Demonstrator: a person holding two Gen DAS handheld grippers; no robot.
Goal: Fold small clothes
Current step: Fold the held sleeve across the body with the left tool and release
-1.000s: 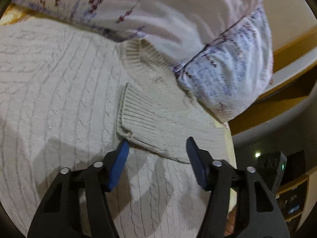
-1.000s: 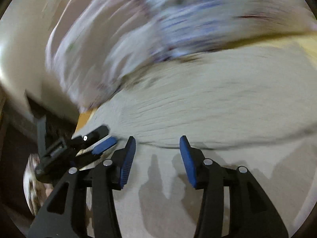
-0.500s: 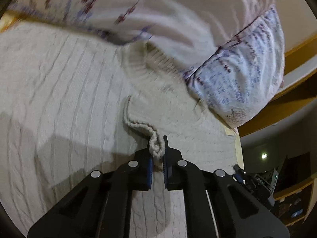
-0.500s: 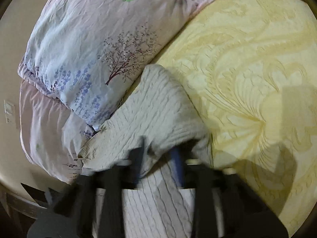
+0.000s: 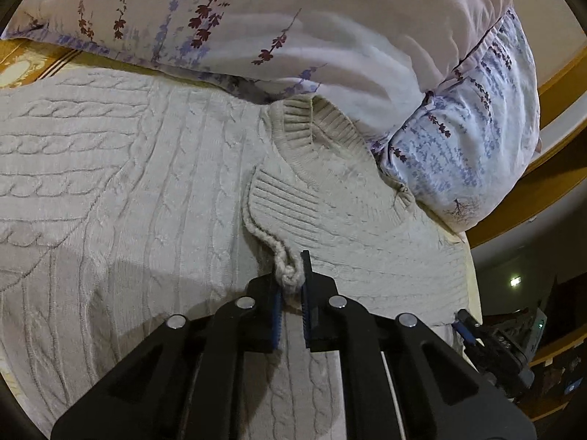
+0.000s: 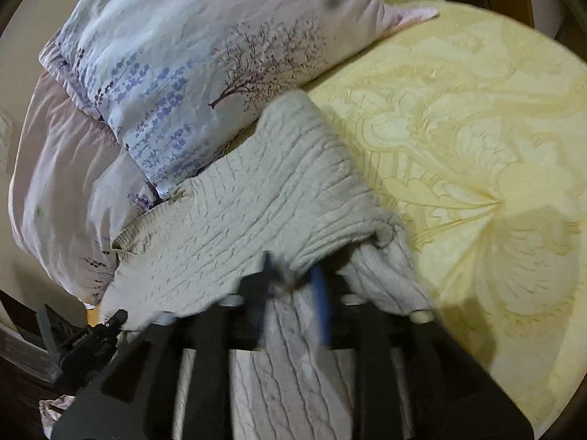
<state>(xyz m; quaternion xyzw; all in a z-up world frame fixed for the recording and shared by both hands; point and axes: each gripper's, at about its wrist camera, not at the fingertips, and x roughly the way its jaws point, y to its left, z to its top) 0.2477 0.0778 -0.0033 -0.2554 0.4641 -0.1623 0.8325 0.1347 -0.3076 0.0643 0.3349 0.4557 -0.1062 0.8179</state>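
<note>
A cream cable-knit sweater (image 5: 110, 190) lies spread on a yellow patterned bedspread (image 6: 477, 128), its ribbed neckline (image 5: 304, 124) pressed right up against the floral pillow (image 5: 330, 36) at the head of the bed.

The left gripper (image 5: 291, 286) has its jaws drawn nearly together, pinching the ribbed cuff of a sleeve (image 5: 286, 205) that is folded across the sweater's chest, just below the neckline and on the near side of the pillow. A bunched loop of knit edge sticks up between the blue pads (image 5: 277, 311).

The right gripper (image 6: 293, 286) is clamped on a thick fold of the sweater (image 6: 256, 201) (this view is motion-blurred, so the exact bite is hard to read). The knit humps up over its fingers and drapes down both sides, with the lifted part reaching away toward the pillow (image 6: 190, 58). The bedspread stretches off to the side of the sweater away from the pillow. The other gripper's black tip (image 6: 102, 330) shows near the pillow's lower corner.
</note>
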